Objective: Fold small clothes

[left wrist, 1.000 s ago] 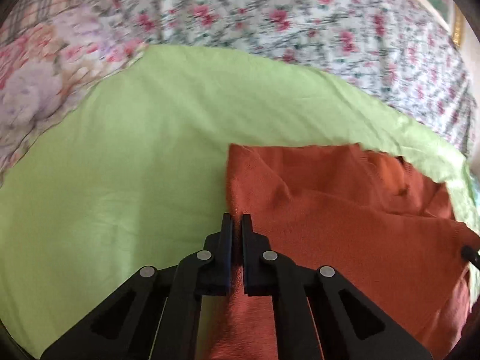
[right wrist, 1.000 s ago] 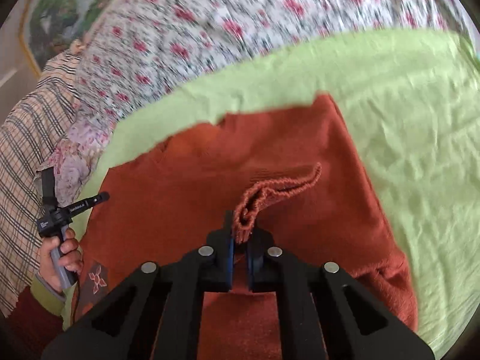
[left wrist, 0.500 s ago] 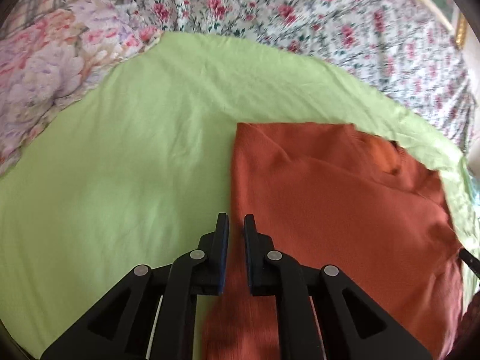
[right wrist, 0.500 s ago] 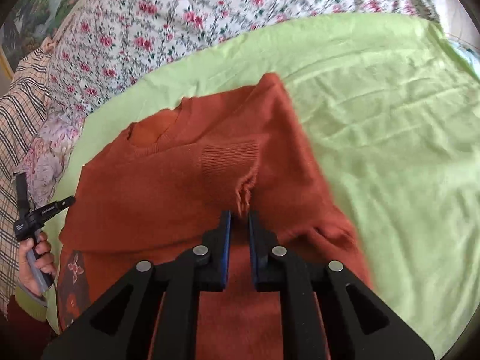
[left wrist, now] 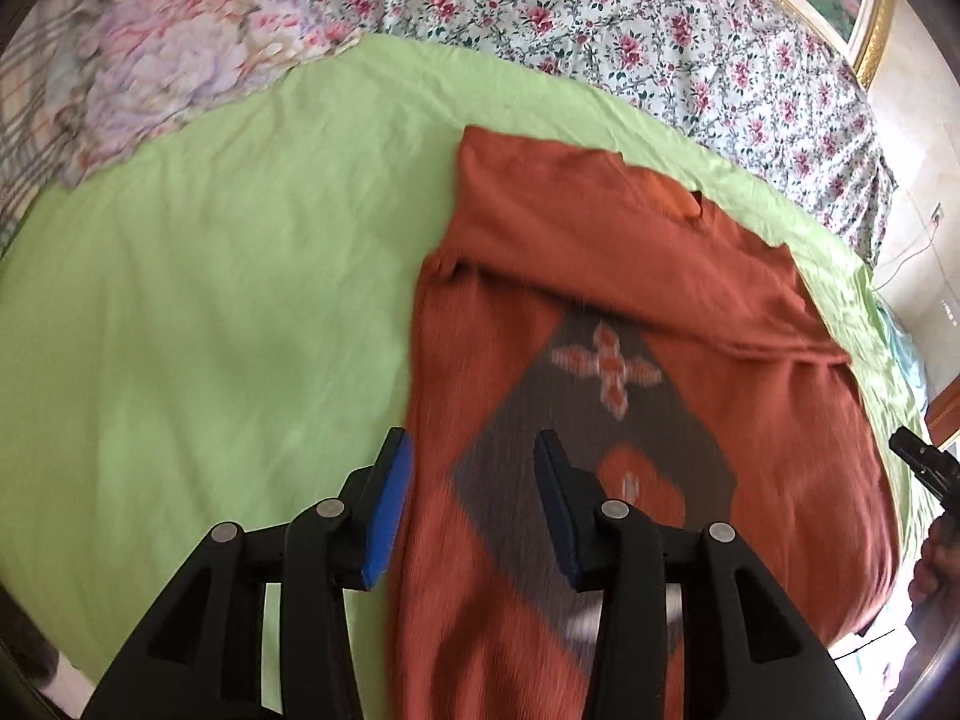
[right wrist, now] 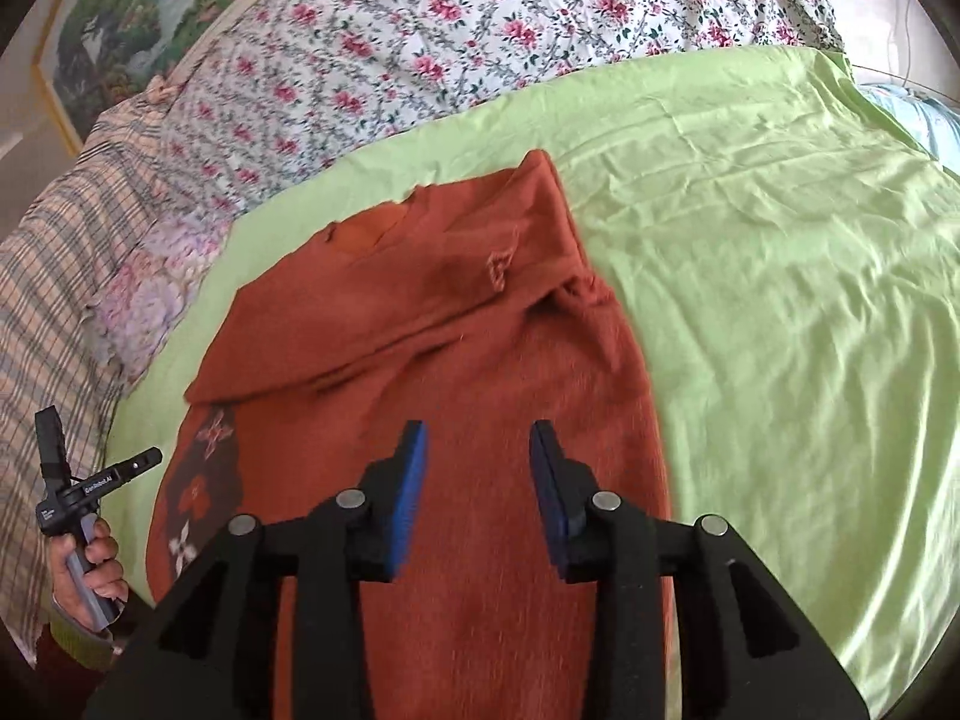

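Observation:
A rust-orange knit sweater point(left wrist: 630, 276) lies flat on a light green sheet point(left wrist: 210, 300), its sleeves folded across the chest. A dark diamond patch with orange and white motifs point(left wrist: 600, 420) shows on its front. My left gripper point(left wrist: 471, 468) is open and empty above the sweater's left edge. In the right wrist view the sweater point(right wrist: 480, 360) lies below my right gripper point(right wrist: 477, 462), which is open and empty above its lower right part. A ribbed cuff point(right wrist: 498, 267) lies on the folded sleeve.
A floral bedspread point(right wrist: 450, 42) covers the bed beyond the green sheet point(right wrist: 780, 300). A pastel floral pillow point(left wrist: 180, 60) and plaid fabric point(right wrist: 54, 276) lie at the left. The hand holding the left gripper's handle point(right wrist: 78, 510) shows at the left of the right wrist view.
Both grippers let go of the sweater sleeves, opened wide and drew back toward the sweater's lower part. The sleeves now lie folded across the chest.

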